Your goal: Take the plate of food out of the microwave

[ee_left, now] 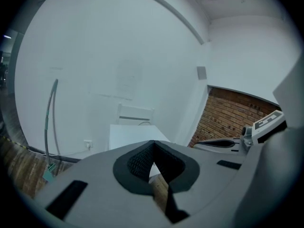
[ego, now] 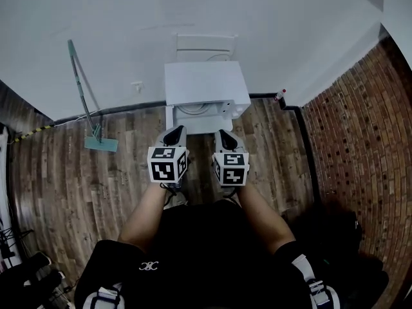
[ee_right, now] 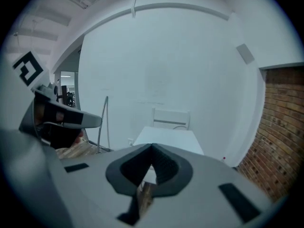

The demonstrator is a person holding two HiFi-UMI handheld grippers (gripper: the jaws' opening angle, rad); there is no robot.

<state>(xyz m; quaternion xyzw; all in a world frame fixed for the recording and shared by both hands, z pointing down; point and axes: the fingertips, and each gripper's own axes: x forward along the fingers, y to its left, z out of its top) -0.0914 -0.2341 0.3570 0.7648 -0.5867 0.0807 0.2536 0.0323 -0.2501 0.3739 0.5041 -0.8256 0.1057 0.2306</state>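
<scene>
A white flat-topped table (ego: 205, 85) stands against the white wall, straight ahead of me. Something white and rounded (ego: 193, 110) shows under its front edge; I cannot make out a microwave or a plate of food in any view. My left gripper (ego: 175, 132) and right gripper (ego: 223, 134) are held side by side over the wooden floor, just short of the table. Both point at it. In the left gripper view the jaws (ee_left: 153, 142) meet at the tips with nothing between them. The right gripper (ee_right: 152, 147) looks the same, shut and empty.
A mop (ego: 87, 105) leans on the wall to the left, its green head (ego: 101, 144) on the floor. A white chair back (ego: 206, 46) shows behind the table. A brick wall (ego: 360, 140) closes the right side, with a small bottle (ego: 279, 96) in the corner.
</scene>
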